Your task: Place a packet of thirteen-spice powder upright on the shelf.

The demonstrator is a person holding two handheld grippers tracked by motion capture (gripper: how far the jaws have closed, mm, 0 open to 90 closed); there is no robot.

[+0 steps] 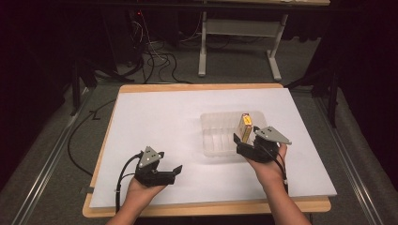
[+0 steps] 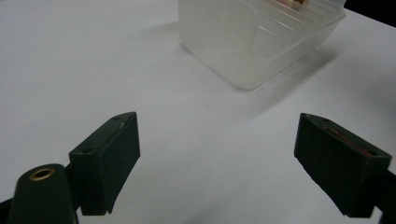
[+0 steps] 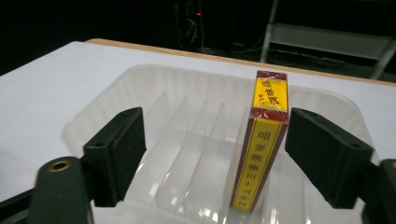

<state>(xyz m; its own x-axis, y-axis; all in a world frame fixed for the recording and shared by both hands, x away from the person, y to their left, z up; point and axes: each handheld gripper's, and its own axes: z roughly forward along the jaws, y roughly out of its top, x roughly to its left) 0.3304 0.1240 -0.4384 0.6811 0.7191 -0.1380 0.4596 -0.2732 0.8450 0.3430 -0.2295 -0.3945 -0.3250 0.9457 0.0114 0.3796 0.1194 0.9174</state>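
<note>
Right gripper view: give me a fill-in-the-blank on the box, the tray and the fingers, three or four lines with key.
1. The yellow box stands on edge in a ____ plastic tray.
2. The right gripper has its fingers ____, with a gap to the box on either side.
3. In the high view the left gripper rests over the ____ sheet, apart from the tray.
4. By the right gripper view, the tray floor is split by raised ____.

Missing words: clear; open; white; ribs
</note>
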